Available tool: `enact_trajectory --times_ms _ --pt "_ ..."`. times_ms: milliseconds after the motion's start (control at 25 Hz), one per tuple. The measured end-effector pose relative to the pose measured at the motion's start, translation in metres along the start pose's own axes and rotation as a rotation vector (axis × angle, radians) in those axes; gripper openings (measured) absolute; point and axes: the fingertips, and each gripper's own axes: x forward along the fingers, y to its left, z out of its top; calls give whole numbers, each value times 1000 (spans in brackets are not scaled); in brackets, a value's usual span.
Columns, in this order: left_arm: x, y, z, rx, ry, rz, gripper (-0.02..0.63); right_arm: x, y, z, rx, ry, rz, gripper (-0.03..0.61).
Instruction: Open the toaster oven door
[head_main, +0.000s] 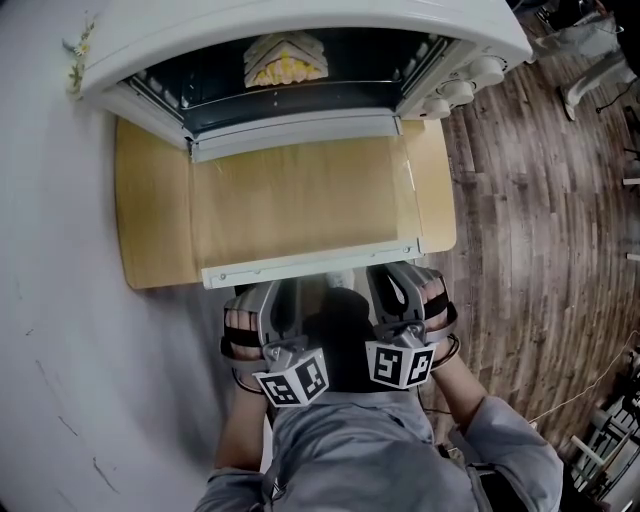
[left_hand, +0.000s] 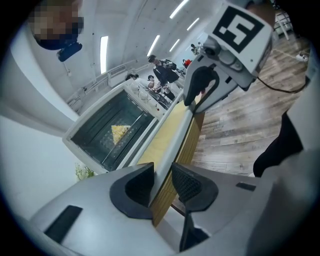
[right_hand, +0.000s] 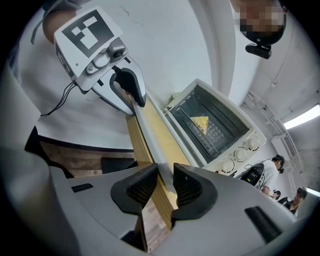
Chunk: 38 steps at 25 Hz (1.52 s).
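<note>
Room: wood-plank floor to the right of a white tabletop, with people and equipment far off in both gripper views.
Toaster oven: the white toaster oven stands on a wooden board at the near side of the tabletop, with its knobs on the right.
Door: the glass door lies fully down, about level, over the board. The task looks as good as done.
Inside: a sandwich wedge rests on the rack.
Left gripper: the left gripper has its fingers closed on the handle rail along the door's front edge, with no clear gap on either side.
Right gripper: the right gripper is clamped on the same rail further right, pads tight on it.
Risk, overtravel: the door seems to be at its stop, so more downward push from either hand would probably strain the hinges or lever the oven's back up off the board.
Risk, twist: one hand dropping lower than the other would likely rack the door.
Risk, release: if the hinge is sprung, letting go abruptly could let the door snap up.
Risk, sliding: a pull toward the body could drag oven and board off the near edge.
</note>
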Motion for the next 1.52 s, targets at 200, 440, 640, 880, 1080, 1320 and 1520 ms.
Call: enact_trajectory --times_ms 200,440,640,880,1080,1320,1520 --pt "0 -4 -2 11 53 -54 106 1 3 -2 -25 73 72 79" --pt "-9 4 0 -15 101 -109 98 -11 -2 6 35 109 133 91" --pt "-29 19 6 -13 140 -142 95 -30 -13 21 53 131 166 91" --pt "-61 57 41 -53 109 -125 74 -62 -49 62 92 93 159 65" --pt "-97 95 80 -143 56 -86 39 -101 -93 103 214 37 115 15" --pt "-142 143 120 -379 -18 -64 24 -151 -144 138 524 -31 76 6" --pt "-174 188 139 -636 -95 -14 17 -183 -180 163 758 -120 31 2"
